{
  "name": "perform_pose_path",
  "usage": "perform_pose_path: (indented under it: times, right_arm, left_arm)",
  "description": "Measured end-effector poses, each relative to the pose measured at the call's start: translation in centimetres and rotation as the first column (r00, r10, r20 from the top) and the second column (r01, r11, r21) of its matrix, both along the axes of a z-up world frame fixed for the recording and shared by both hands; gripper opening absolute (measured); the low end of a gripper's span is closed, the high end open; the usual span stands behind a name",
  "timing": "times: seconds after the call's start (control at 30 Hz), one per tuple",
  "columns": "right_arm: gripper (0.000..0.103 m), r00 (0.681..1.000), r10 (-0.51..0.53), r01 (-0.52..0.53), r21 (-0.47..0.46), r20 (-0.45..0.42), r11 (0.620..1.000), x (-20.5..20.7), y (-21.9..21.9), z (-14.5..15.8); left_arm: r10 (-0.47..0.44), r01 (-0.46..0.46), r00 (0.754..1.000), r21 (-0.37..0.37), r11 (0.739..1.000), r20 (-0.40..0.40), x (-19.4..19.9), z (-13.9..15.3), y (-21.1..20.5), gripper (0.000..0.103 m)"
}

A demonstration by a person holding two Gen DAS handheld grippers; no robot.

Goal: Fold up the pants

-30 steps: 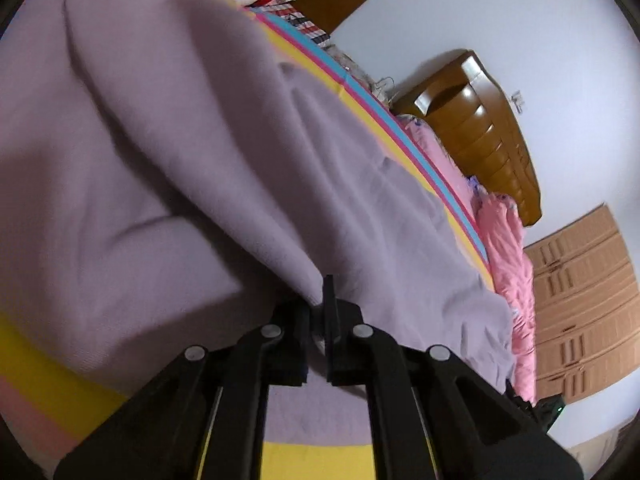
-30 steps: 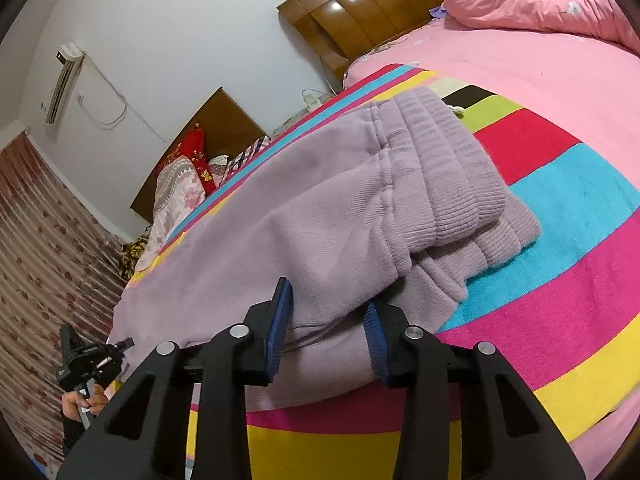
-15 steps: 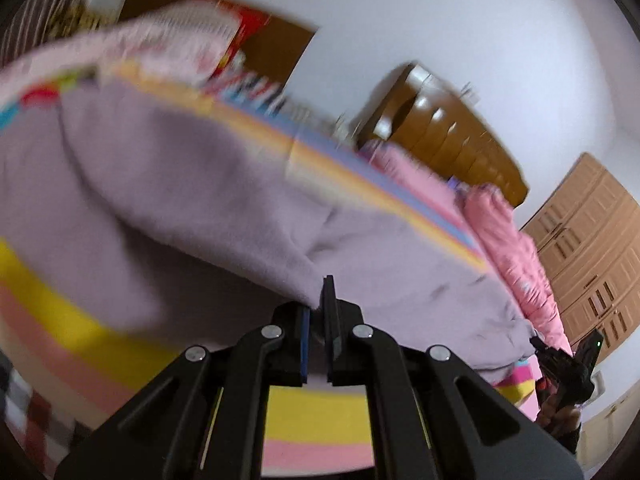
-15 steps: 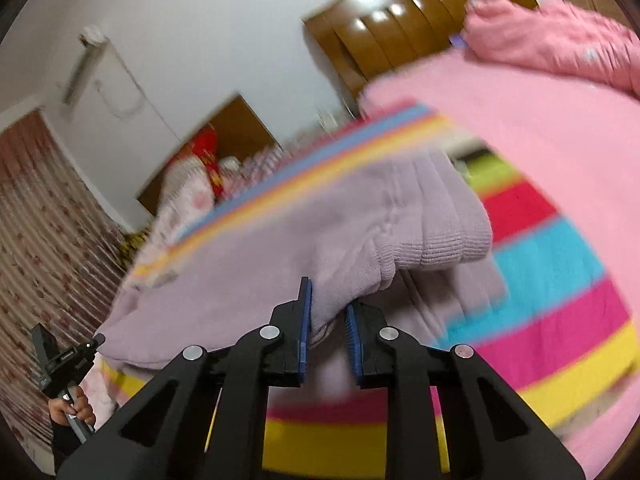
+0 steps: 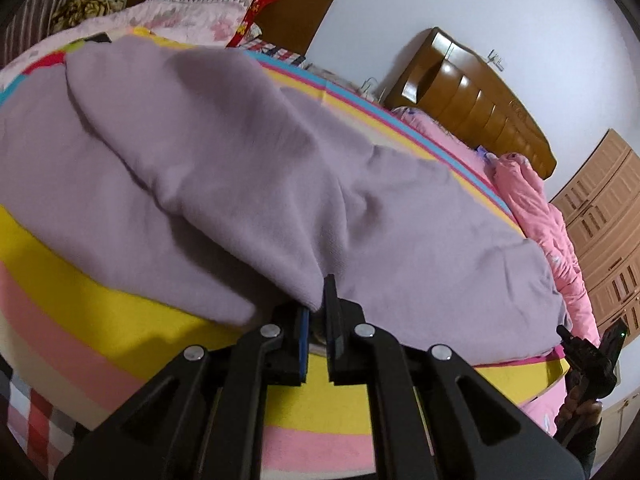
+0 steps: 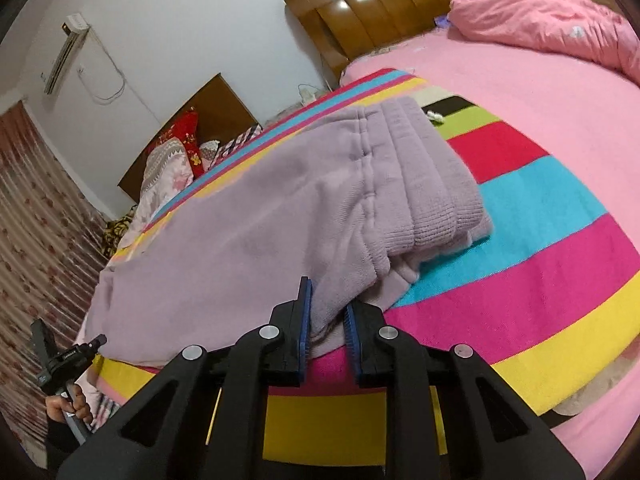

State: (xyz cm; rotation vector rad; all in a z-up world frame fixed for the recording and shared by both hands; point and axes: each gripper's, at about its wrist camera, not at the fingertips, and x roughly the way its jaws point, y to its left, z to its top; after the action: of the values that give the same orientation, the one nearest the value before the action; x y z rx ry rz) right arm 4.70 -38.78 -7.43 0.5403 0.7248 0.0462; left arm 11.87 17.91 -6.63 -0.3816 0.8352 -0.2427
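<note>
The lilac pants (image 5: 248,168) lie across a striped blanket (image 6: 540,248) on the bed, one leg laid over the other, the ribbed waistband (image 6: 436,192) toward the pink sheet (image 6: 532,92). At the leg end, the left gripper (image 5: 316,310) is nearly closed, its jaws pinching the lifted fabric edge of the upper leg. At the waist end, the right gripper (image 6: 326,312) has just been closing and its blue pads (image 6: 305,312) now clamp a bunched fold near the waistband. Both grippers point forward and slant down toward the bed. Each hand (image 6: 72,400) grips its tool's handle from below at the bedside. A wooden headboard (image 6: 400,8) and pink duvet (image 6: 540,20) sit beyond.
</note>
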Motion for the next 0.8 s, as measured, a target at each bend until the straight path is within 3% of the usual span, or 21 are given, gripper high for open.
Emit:
perform_pose_path:
  times: [0.07,0.1,0.13,0.2,0.27,0.37,0.47,0.57,0.8]
  right_arm:
    - [0.021,1.0,0.0,-0.001,-0.026,-0.012,1.0,0.2,0.3,0.4]
    - [0.021,1.0,0.001,-0.002,-0.03,-0.018,1.0,0.2,0.4,0.5]
    - [0.021,1.0,0.002,-0.003,-0.036,-0.022,0.999,0.3,0.5,0.6]
    - [0.021,1.0,0.001,-0.002,-0.043,-0.025,0.999,0.2,0.5,0.6]
    - [0.022,1.0,-0.002,0.001,-0.052,-0.028,0.999,0.4,0.6,0.7]
    - [0.022,1.0,-0.004,0.002,-0.073,-0.03,0.997,0.3,0.8,0.8]
    - [0.022,1.0,-0.005,0.003,-0.062,-0.023,0.998,0.1,0.7,0.7]
    - [0.022,1.0,0.002,-0.002,-0.059,-0.011,0.998,-0.1,0.7,0.6]
    - [0.022,0.999,0.005,-0.004,-0.015,0.043,1.0,-0.8,0.0,1.8]
  left_arm:
    - [-0.012,0.012,1.0,0.025,1.0,0.004,-0.1,0.2,-0.2,0.01]
    - [-0.015,0.015,1.0,0.031,0.999,0.005,0.0,0.3,-0.3,0.016]
    - [-0.013,0.013,1.0,0.043,0.999,0.008,-0.2,0.5,-0.5,0.024]
    - [-0.02,0.019,0.999,0.033,0.999,0.032,-0.7,1.1,-0.6,0.063]
    - [-0.035,0.034,0.998,0.024,0.999,0.058,-1.1,1.5,-0.8,0.065]
    - [-0.051,0.048,0.998,0.057,0.997,0.047,-0.8,1.4,-1.6,0.063]
    - [-0.043,0.042,0.999,0.039,0.998,0.013,-0.3,0.7,-1.5,0.025]
    - [-0.045,0.044,0.999,0.063,0.997,0.023,-0.4,0.6,-1.5,0.009]
    - [-0.044,0.038,0.994,0.063,0.997,0.095,-1.3,2.8,-1.3,0.006]
